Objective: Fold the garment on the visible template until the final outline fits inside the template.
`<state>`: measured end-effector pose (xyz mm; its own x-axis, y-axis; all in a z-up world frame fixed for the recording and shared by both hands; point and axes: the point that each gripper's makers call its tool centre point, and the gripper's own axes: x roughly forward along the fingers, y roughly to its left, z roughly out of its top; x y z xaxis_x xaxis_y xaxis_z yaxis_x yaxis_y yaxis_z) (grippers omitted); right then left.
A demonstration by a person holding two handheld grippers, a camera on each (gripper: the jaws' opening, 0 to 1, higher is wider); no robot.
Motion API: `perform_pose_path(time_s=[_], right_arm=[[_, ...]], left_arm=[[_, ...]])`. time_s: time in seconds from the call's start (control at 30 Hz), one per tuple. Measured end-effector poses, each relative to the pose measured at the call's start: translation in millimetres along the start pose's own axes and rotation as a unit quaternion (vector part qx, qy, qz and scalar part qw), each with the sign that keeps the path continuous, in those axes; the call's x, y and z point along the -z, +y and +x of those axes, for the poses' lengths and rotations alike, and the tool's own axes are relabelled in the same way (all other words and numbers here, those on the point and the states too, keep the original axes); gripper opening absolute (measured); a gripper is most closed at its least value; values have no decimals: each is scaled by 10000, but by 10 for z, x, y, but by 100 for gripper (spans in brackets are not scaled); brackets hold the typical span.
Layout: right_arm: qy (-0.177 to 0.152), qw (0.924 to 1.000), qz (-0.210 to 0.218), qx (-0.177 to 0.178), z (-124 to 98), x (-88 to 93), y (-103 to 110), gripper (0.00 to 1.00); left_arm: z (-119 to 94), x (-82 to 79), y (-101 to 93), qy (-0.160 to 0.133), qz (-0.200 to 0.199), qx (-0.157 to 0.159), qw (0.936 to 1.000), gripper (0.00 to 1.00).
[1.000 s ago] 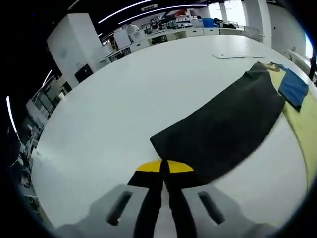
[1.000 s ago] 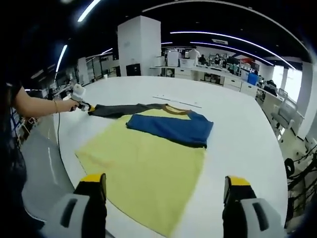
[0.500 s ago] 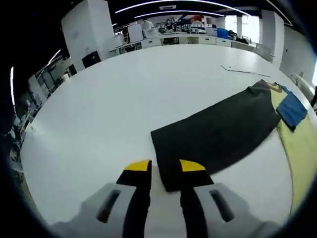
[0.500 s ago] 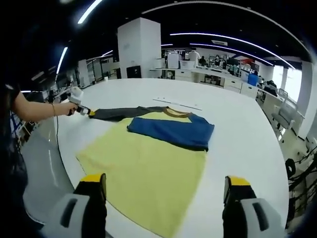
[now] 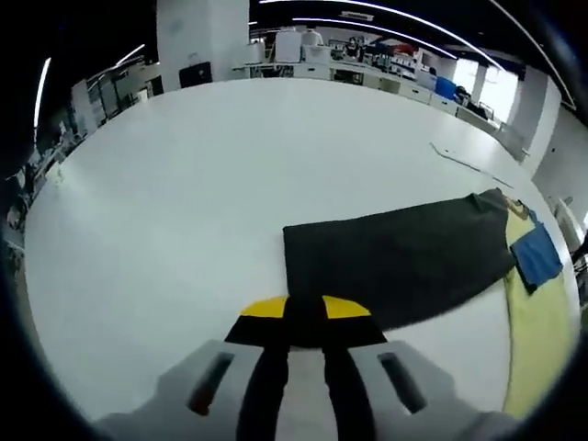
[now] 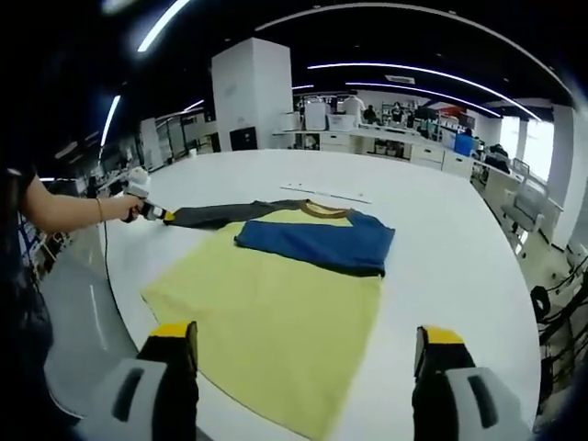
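Garment: a yellow shirt (image 6: pixel 276 312) lies flat on the white table (image 6: pixel 441 257), with the collar on the far side from the right gripper's camera.
Blue sleeve: it (image 6: pixel 317 241) is folded across the chest and lies on top of the yellow body.
Dark sleeve: it (image 5: pixel 404 262) is stretched out straight to the side, flat on the table; in the right gripper view it (image 6: pixel 216 214) is a thin dark strip that runs toward the person's hand.
Template: I cannot make out any outline of it under or around the shirt.
Hard to see: in the left gripper view the yellow body (image 5: pixel 533 331) and the blue sleeve (image 5: pixel 536 257) are cut off at the right edge. A thin pale strip (image 6: pixel 326 193) lies on the table beyond the collar; what it is I cannot tell.
Left gripper: its (image 5: pixel 306 317) yellow-tipped jaws are together and seem to pinch the cuff end of the dark sleeve. In the right gripper view it (image 6: pixel 152 212) is small, held by the person's hand (image 6: pixel 129 208) at the sleeve end.
Right gripper: its (image 6: pixel 308 354) jaws stand wide apart and hold nothing; the near hem of the shirt lies between them, and they do not touch it.
Room: desks and a white pillar (image 6: pixel 250 96) stand behind the table.
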<state>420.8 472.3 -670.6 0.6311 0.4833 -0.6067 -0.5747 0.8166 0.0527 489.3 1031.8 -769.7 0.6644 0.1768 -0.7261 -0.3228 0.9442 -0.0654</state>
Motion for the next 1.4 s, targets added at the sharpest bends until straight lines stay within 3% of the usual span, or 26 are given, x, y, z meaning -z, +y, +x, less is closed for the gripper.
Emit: perform_pose_path(time_s=[0.13, 0.43, 0.77, 1.0, 1.13, 1.4], right_arm=[[41, 9999, -122, 114, 1, 22, -47, 98], [-114, 9999, -58, 8, 2, -21, -51, 99], [-215, 9998, -17, -1, 6, -29, -128, 99], [-238, 9997, -26, -33, -1, -29, -116, 99], [-225, 9997, -35, -67, -8, -13, -116, 99], [-220, 9997, -12, -92, -17, 24, -121, 99]], left_arm=[[-20, -22, -8, -60, 110, -92, 9999, 0], [-128, -262, -186, -388, 355, 69, 9986, 0], [-295, -625, -665, -843, 586, 547, 9932, 0], [-359, -740, -938, -984, 736, 787, 9893, 0], [-344, -785, -1126, -993, 1029, 975, 9849, 0], [-409, -942, -1497, -1173, 1232, 1301, 9768, 0]])
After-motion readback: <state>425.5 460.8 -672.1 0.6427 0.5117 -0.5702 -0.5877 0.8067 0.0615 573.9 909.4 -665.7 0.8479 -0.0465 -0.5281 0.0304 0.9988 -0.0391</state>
